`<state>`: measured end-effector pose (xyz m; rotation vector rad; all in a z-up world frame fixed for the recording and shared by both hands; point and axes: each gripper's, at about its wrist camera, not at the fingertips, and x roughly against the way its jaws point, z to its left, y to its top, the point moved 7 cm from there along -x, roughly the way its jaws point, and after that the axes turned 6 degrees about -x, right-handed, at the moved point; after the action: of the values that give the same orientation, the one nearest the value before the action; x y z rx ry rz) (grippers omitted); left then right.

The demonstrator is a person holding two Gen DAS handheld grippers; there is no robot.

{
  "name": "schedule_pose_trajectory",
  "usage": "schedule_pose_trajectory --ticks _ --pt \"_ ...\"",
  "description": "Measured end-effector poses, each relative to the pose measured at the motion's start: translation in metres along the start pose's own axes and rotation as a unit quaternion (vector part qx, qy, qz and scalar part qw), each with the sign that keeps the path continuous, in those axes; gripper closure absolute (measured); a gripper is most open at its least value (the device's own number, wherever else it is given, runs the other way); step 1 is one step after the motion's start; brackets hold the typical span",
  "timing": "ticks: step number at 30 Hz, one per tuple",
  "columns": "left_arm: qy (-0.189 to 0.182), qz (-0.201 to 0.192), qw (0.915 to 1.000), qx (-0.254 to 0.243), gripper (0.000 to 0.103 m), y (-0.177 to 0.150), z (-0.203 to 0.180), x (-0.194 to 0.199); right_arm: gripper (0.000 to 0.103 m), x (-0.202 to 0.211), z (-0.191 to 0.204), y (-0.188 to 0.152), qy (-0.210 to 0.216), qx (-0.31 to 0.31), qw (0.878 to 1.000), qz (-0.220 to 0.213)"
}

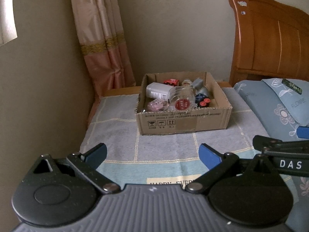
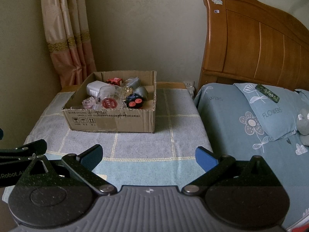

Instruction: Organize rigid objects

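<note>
An open cardboard box [image 1: 183, 124] [image 2: 114, 120] stands on a small table covered by a blue checked cloth [image 1: 119, 135] [image 2: 135, 145]. It holds several rigid objects: a white bottle [image 1: 156, 90] [image 2: 94, 88], a clear jar with a red lid [image 1: 182, 97] [image 2: 108, 98], a red toy car [image 1: 171, 81] [image 2: 114, 80], a black toy with red wheels [image 1: 202, 100] [image 2: 134, 101], a grey piece [image 1: 199, 84] [image 2: 141, 91]. My left gripper [image 1: 152, 154] is open and empty, well in front of the box. My right gripper [image 2: 148, 155] is open and empty, in front and to the right of it.
A bed with blue floral bedding [image 2: 241, 116] [image 1: 280, 104] and a wooden headboard [image 2: 251, 44] [image 1: 270, 38] stands to the right. A dark patterned flat object [image 2: 267, 92] lies on the pillow. A curtain [image 1: 100, 38] [image 2: 65, 34] hangs back left. A wall [image 1: 38, 87] bounds the left.
</note>
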<state>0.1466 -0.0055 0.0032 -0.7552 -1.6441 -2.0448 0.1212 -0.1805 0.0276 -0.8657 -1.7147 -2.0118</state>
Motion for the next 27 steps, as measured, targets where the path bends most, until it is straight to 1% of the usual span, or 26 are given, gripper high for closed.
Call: schedule_pose_trajectory --ticks 27 --pt "-0.001 0.003 1.0 0.004 0.002 -0.0025 0.0026 0.0003 0.0 0.0001 0.004 -0.002 0.0 0.001 1.0 0.002"
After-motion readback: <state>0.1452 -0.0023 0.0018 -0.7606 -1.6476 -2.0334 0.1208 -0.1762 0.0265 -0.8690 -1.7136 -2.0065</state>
